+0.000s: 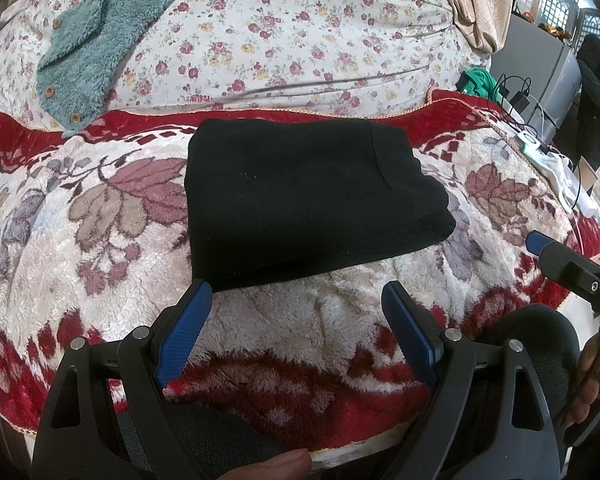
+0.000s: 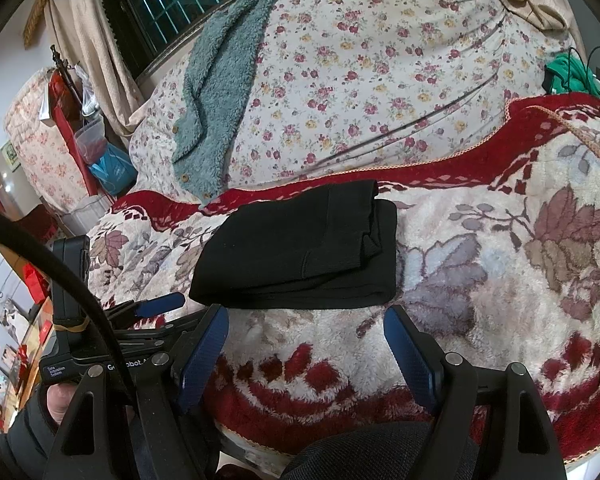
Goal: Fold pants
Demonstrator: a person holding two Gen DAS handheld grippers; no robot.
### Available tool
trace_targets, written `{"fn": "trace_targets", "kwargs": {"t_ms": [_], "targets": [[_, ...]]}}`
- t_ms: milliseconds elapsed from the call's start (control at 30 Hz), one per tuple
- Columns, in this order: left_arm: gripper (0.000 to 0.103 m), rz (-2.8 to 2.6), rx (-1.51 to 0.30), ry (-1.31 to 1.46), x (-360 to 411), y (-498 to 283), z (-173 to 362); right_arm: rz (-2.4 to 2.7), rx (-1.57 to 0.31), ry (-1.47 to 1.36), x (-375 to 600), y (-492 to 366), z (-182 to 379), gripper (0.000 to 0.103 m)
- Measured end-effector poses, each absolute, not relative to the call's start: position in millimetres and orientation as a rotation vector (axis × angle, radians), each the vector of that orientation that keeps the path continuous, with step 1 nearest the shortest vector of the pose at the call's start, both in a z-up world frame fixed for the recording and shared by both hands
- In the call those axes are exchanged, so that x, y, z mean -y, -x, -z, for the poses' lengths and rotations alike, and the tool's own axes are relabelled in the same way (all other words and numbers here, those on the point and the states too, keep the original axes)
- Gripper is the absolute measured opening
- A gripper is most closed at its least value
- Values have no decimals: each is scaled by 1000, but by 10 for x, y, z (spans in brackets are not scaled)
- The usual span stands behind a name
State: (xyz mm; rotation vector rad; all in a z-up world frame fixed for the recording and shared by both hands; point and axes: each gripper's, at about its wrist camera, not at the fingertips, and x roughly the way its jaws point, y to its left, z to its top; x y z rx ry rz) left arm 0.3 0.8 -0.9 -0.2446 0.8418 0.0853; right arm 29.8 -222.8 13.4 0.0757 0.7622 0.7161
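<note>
Black pants [image 1: 300, 196] lie folded into a compact rectangle on the red and cream plush blanket [image 1: 100, 208]. My left gripper [image 1: 296, 292] is open just short of their near edge, with only blanket between its blue pads [image 1: 184, 328]. In the right wrist view the same pants [image 2: 300, 244] lie flat beyond my right gripper [image 2: 306, 320], which is open and holds nothing. One blue tip of the right gripper [image 1: 536, 242] pokes into the left wrist view at the right. The left gripper [image 2: 160, 302] shows at the left of the right wrist view.
A teal fleece jacket [image 1: 100, 40] lies on the floral bedsheet [image 1: 300, 32] behind the blanket. Chargers, cables and a green cloth [image 1: 480, 84] sit at the bed's right edge. A person in dark clothes [image 1: 598, 100] stands far right. Bags and a bin [image 2: 96, 152] crowd the left.
</note>
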Motion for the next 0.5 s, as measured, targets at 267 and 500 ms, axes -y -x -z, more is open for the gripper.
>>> {"fn": "trace_targets", "kwargs": {"t_ms": [267, 500], "targets": [[87, -85, -841, 247, -9, -3, 8, -714, -764, -77, 2242, -301, -133, 79], [87, -32, -745, 403, -172, 109, -10, -718, -763, -95, 2218, -259, -132, 79]]}}
